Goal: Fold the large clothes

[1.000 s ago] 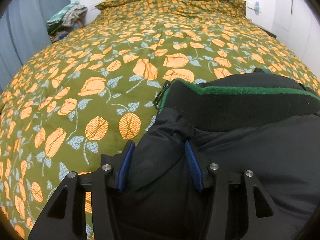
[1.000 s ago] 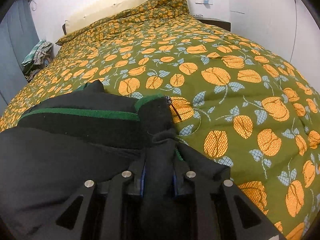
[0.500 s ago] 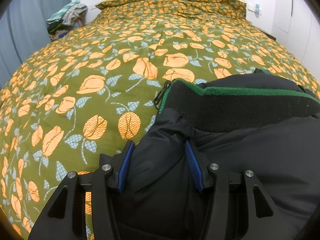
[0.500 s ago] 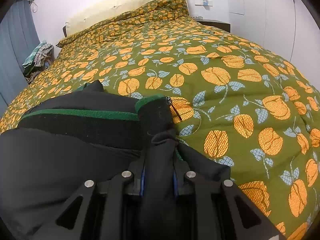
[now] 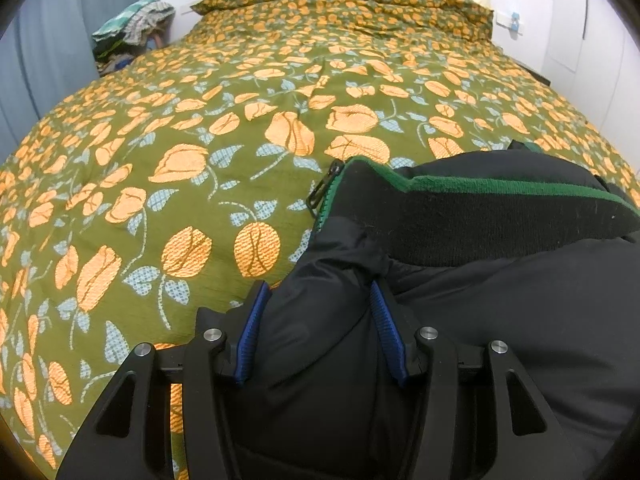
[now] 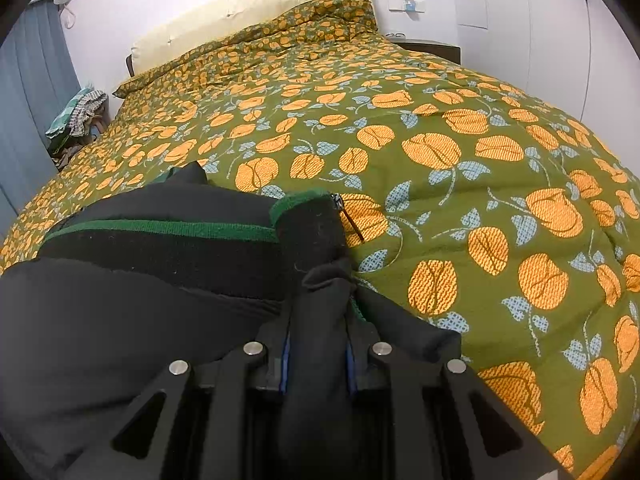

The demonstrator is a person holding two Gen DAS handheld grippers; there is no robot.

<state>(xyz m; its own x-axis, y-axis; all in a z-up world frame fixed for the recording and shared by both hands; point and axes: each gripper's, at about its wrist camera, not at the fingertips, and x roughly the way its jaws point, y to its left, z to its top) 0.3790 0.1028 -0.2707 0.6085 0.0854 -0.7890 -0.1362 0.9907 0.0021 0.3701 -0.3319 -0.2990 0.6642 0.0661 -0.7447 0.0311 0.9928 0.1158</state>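
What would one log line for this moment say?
stage: fold underway | left gripper: shut on black jacket | right gripper: shut on black jacket | surface: floral bedspread

The bed [image 5: 256, 128] is viewed from its foot by both wrist cameras, set low and close behind the tongs; the jacket [image 5: 500, 288] collar and pillows [image 6: 248, 12] are shared.

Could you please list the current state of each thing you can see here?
Black padded jacket with green-trimmed collar: lying on bed, gripped at both collar ends.
Left gripper: shut on jacket.
Right gripper: shut on jacket.
Green floral bedspread: spread flat.
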